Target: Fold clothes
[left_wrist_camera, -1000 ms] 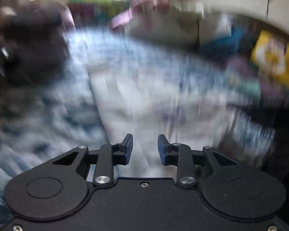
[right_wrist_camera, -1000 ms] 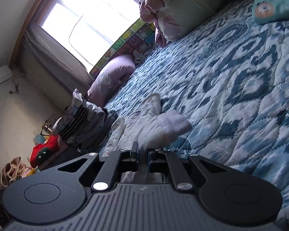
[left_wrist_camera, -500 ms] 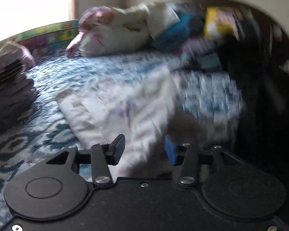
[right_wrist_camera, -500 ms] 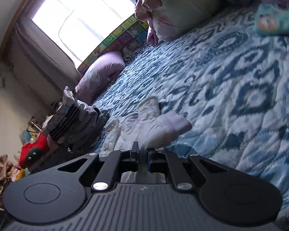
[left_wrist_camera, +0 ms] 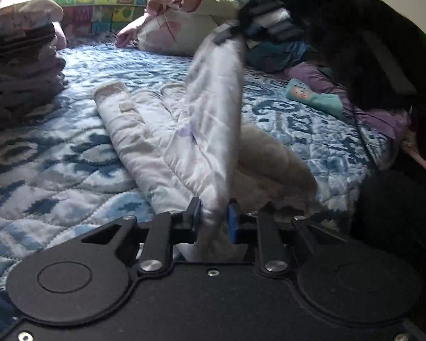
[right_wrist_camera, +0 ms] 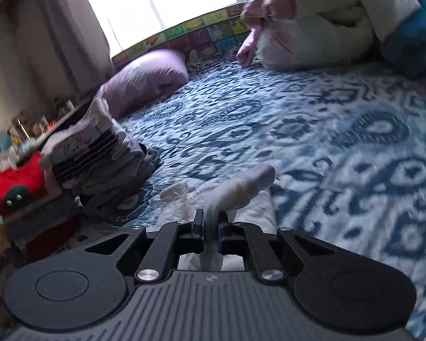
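A pale white quilted garment point(left_wrist_camera: 162, 142) lies lengthwise on the blue patterned quilt point(left_wrist_camera: 56, 156). My left gripper point(left_wrist_camera: 214, 216) has the garment's near edge between its jaws, which are closing, and the pads press on the cloth. One strip of the garment rises up to my right gripper point(left_wrist_camera: 227, 35), blurred at the top of the left wrist view. In the right wrist view my right gripper point(right_wrist_camera: 211, 224) is shut on a thin fold of the garment point(right_wrist_camera: 241, 190), whose cuff sticks out beyond the fingers above the quilt point(right_wrist_camera: 326, 142).
A stack of folded clothes point(left_wrist_camera: 22, 65) point(right_wrist_camera: 91, 153) stands at the bed's left side. A lilac pillow point(right_wrist_camera: 147, 79) and a bundled duvet point(left_wrist_camera: 179, 25) point(right_wrist_camera: 312, 37) lie by the window. A teal garment point(left_wrist_camera: 315, 98) lies at right. A person's dark sleeve point(left_wrist_camera: 369, 42) fills the upper right.
My left gripper's jaws came together onto the garment's edge. My right gripper rose and rolled with the sleeve, lifting a strip of cloth off the bed.
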{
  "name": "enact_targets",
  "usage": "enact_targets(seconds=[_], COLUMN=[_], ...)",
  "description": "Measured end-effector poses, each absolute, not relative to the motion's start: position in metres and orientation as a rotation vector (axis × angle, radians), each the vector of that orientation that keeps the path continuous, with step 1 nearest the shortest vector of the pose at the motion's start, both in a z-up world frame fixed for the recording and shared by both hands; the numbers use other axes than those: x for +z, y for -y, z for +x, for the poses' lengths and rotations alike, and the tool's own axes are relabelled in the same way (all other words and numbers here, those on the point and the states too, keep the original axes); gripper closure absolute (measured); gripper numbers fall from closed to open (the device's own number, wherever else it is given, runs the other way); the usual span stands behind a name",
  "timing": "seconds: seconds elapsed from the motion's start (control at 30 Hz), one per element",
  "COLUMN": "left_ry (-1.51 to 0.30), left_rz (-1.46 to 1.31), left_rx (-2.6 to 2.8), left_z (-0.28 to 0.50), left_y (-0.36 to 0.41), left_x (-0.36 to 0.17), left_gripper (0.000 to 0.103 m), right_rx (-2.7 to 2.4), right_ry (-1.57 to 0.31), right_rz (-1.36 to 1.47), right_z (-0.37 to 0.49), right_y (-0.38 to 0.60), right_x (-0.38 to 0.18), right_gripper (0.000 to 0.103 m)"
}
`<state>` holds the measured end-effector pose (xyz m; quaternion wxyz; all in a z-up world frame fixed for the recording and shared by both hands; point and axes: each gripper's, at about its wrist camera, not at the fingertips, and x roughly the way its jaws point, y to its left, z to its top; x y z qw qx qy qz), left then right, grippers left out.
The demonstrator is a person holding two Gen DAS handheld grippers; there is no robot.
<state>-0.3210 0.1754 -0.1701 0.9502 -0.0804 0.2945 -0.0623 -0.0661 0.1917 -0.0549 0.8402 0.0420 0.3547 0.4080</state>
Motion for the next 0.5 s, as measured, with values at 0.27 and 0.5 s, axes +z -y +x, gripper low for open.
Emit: enact_targets(seconds=[0.27, 0.5], left_ry=[-0.640, -0.587], left_rz=[-0.438, -0.545], left_rx=[-0.128, -0.097], left_z=[-0.314, -0.320], left_y=[-0.208, -0.223], left_x=[-0.181, -0.173], left_gripper=[0.085, 0.058], right_rx=[1.025, 1.073], right_ry=[-0.794, -0.782], right_rz=[0.040, 0.084], right_z=[-0.063, -0.042], right_y=[-0.264, -0.255], right_x=[-0.054, -0.065], right_gripper=[0.059, 0.041])
